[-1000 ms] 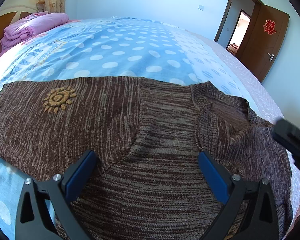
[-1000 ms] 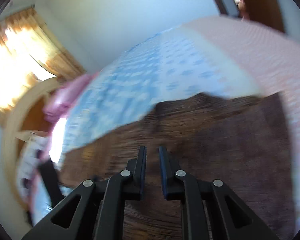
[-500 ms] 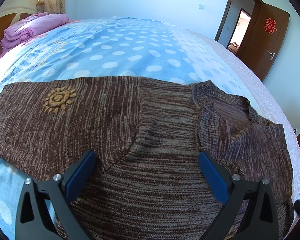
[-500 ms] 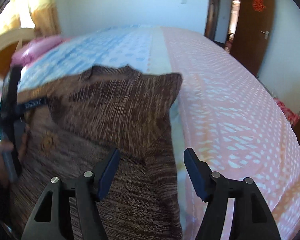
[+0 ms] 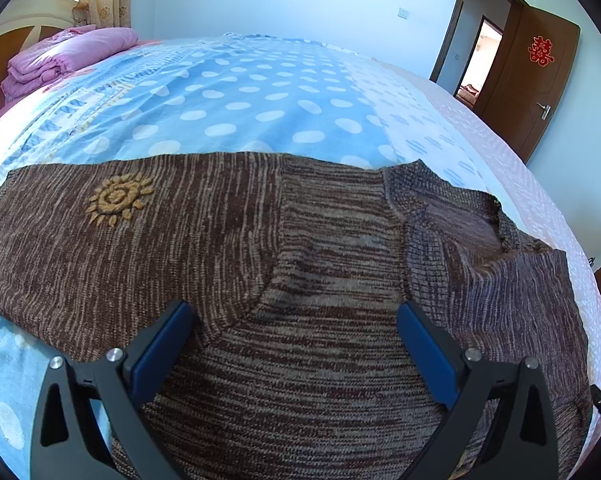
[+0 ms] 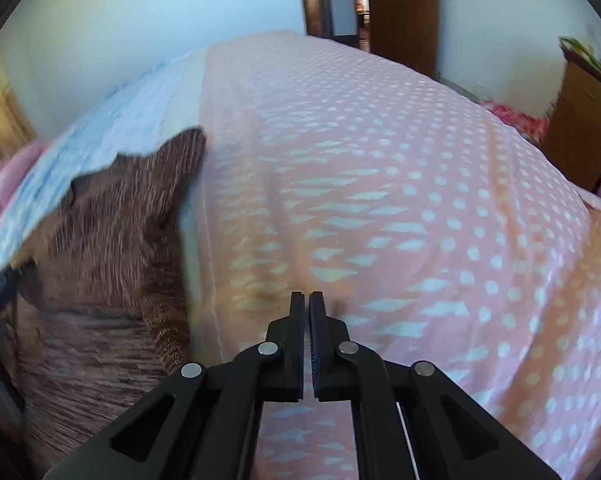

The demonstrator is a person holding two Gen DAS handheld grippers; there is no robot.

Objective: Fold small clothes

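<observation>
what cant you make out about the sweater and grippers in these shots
- Left wrist view: the sweater near hem is cut off by the bottom edge and left gripper.
- Right wrist view: motion blur smears the sweater's knit.
- Right gripper: whether its nearly closed fingers touch the pink bedspread is unclear.

red double-happiness character 囍 — paper cutout, on the brown door

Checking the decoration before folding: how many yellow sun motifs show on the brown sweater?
1. The sun motif sits on the far-left part of the sweater, well beyond the open left claw. More may be hidden under folded layers.
</observation>
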